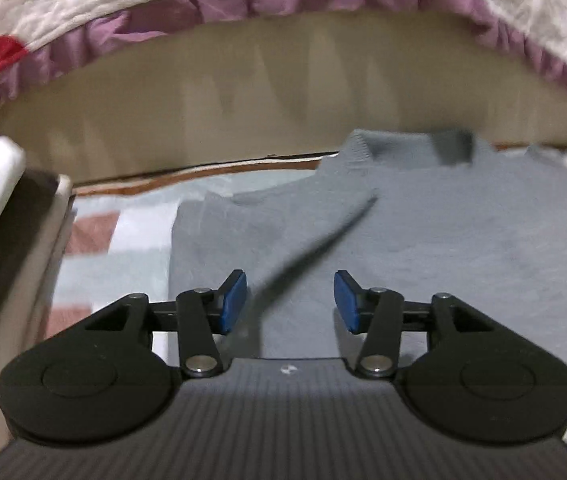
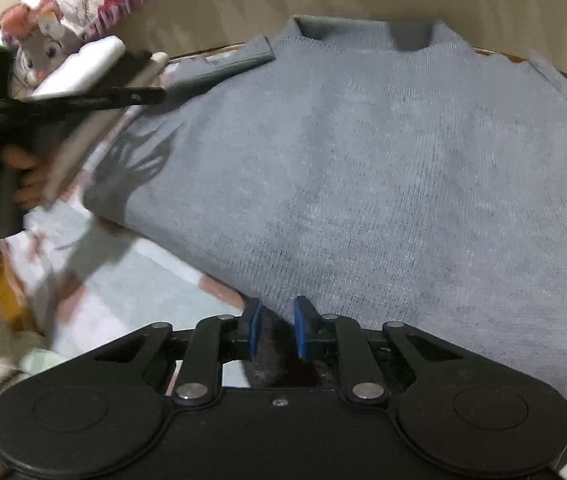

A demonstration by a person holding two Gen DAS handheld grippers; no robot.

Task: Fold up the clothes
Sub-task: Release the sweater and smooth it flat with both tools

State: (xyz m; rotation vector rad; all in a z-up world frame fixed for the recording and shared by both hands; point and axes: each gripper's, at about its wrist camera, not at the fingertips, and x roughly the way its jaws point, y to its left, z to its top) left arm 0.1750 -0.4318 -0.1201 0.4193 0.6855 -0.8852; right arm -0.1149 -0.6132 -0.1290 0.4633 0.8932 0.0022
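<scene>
Pastel checked bedsheet (image 2: pixel 131 280) carrying grey knitted sweater (image 2: pixel 363 180), lying flat.
Left claw (image 1: pixel 289 302) hovering spread, empty; right claw (image 2: pixel 275 332) pinching sweater's near hem.

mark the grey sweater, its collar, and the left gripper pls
grey sweater (image 2: pixel 383 184), right wrist view, mid-chest knit.
collar (image 2: pixel 363 32), right wrist view, inner back of the neck opening.
left gripper (image 1: pixel 289 300), left wrist view, gap midway between the blue fingertips.
</scene>
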